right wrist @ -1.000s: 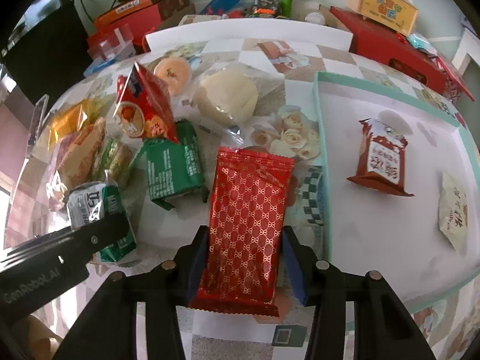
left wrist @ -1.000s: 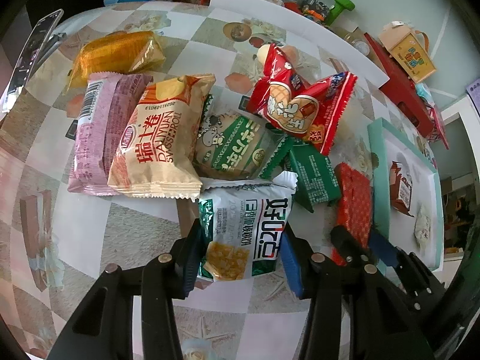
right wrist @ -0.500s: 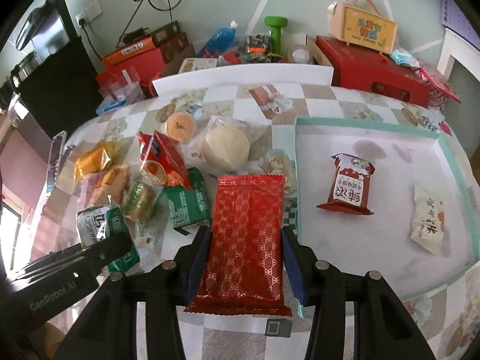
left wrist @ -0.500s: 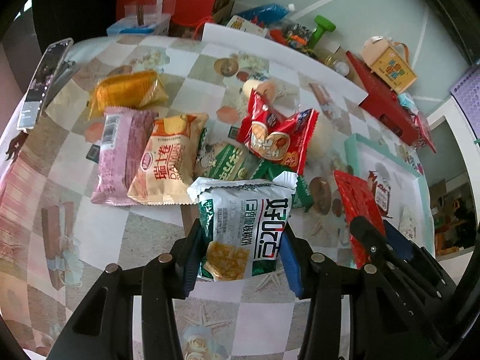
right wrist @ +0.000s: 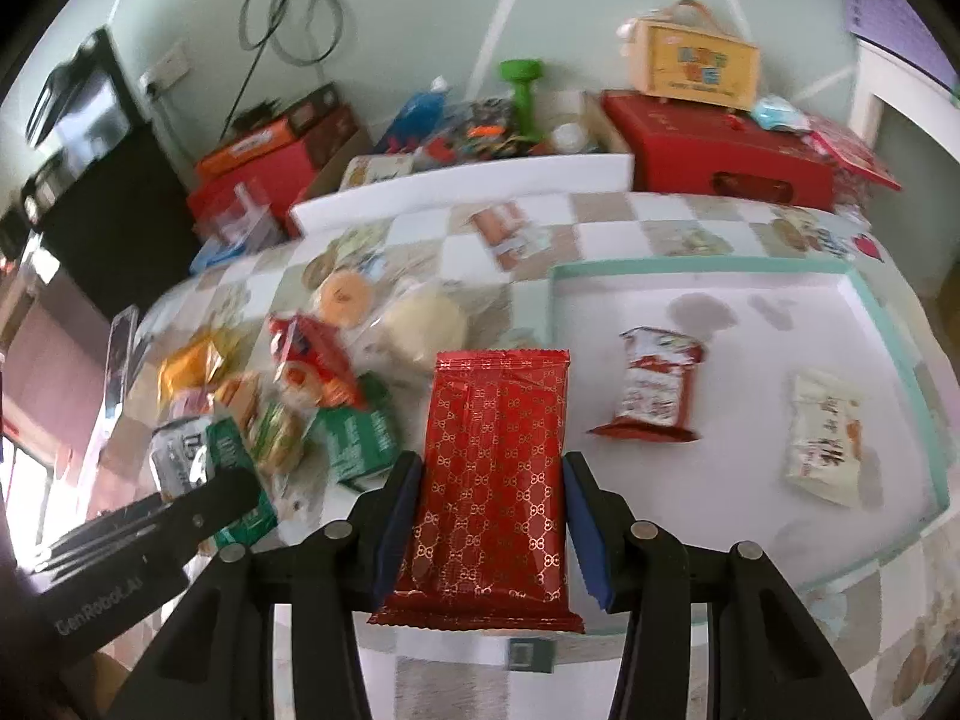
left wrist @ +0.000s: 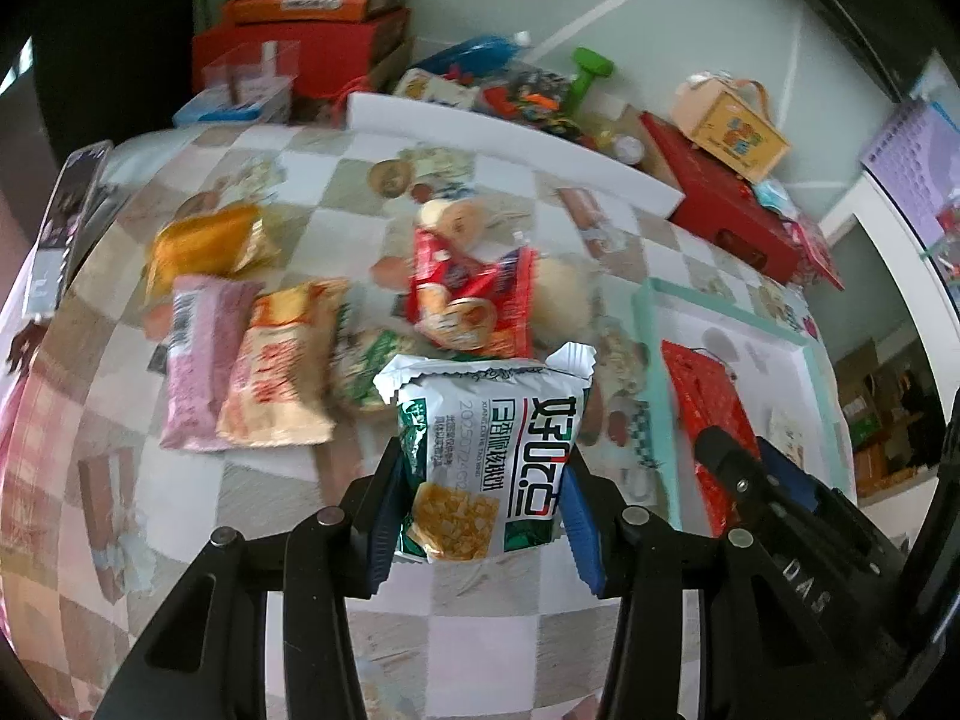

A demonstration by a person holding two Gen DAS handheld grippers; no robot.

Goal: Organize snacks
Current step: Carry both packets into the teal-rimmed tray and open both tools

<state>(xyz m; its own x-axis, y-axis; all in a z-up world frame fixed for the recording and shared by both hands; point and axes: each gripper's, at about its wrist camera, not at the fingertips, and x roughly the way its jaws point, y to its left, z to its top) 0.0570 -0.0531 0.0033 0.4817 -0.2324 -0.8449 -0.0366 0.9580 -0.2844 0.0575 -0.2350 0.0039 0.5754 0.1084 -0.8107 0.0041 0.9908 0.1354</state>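
meanwhile left jaws clamp a green-white packet (left wrist: 489,456), right jaws a red packet (right wrist: 495,480), beside piled snacks (left wrist: 288,354).

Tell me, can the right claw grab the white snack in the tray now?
Probably not yet. The right claw is shut on the red packet, so it is full. The white snack lies uncovered in the tray.
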